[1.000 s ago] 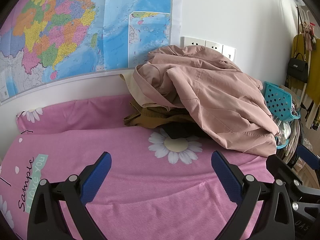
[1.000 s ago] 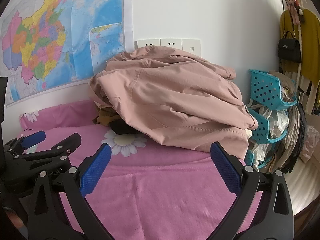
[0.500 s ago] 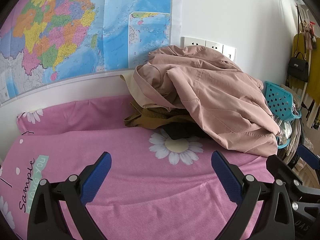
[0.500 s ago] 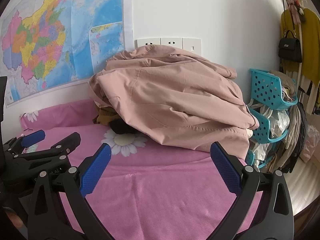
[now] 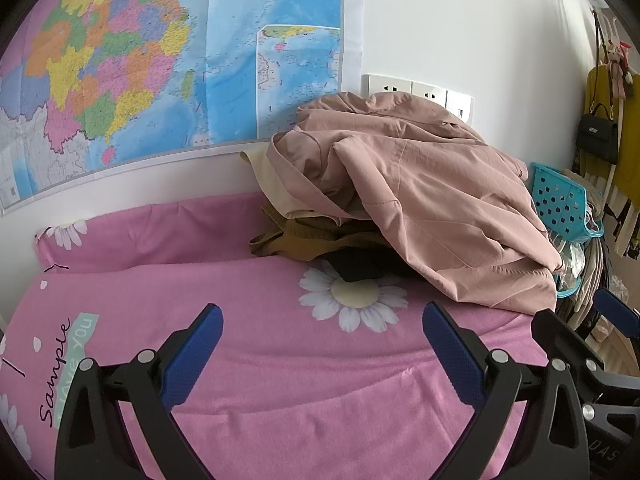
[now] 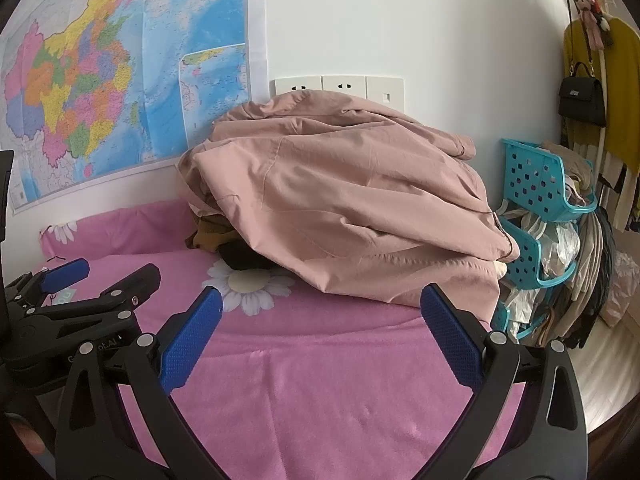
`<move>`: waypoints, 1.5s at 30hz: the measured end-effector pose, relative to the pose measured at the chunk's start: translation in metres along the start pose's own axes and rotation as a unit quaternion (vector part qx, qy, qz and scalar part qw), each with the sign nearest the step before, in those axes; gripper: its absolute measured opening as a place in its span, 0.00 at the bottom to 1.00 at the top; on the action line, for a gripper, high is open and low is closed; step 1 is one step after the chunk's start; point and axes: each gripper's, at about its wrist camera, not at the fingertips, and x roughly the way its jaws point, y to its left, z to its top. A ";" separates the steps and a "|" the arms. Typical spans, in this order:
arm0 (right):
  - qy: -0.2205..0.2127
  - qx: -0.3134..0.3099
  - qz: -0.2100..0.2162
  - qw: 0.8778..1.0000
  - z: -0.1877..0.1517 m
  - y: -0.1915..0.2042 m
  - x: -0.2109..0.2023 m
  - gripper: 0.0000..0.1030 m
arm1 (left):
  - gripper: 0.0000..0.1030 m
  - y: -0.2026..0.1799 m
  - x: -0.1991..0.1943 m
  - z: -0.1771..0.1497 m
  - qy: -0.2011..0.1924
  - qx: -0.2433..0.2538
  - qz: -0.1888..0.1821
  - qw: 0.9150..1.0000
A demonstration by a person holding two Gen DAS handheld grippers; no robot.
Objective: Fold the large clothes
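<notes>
A large dusty-pink garment (image 5: 420, 200) lies crumpled on top of a pile of clothes against the wall; it also shows in the right wrist view (image 6: 352, 208). Under it are a mustard-brown garment (image 5: 304, 236), a cream one (image 5: 268, 184) and a black one (image 5: 360, 266). The pile sits at the far side of a bed with a pink daisy-print sheet (image 5: 280, 380). My left gripper (image 5: 322, 350) is open and empty, above the sheet, short of the pile. My right gripper (image 6: 320, 334) is open and empty, also short of the pile.
A map (image 5: 160, 72) and wall sockets (image 6: 338, 88) are on the wall behind the pile. A turquoise basket rack (image 6: 540, 200) with clothes stands right of the bed, with a coat stand and black handbag (image 6: 582, 98) beyond it. The left gripper's body (image 6: 80, 304) shows in the right wrist view.
</notes>
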 end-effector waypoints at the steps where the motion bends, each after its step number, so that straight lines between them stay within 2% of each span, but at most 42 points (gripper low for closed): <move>1: 0.000 0.000 -0.001 1.000 0.001 0.000 0.001 0.95 | 0.94 0.000 0.000 0.000 0.000 0.000 0.000 1.000; 27: -0.002 -0.010 0.004 1.000 0.005 0.001 0.013 0.95 | 0.94 -0.001 0.014 0.005 0.007 -0.002 0.003 1.000; 39: -0.006 -0.044 0.020 0.999 0.018 0.012 0.031 0.95 | 0.94 0.008 0.034 0.012 0.027 -0.008 0.003 1.000; 45: 0.004 -0.105 0.045 0.993 0.043 0.038 0.073 0.95 | 0.94 0.037 0.061 0.019 0.039 -0.020 0.046 0.998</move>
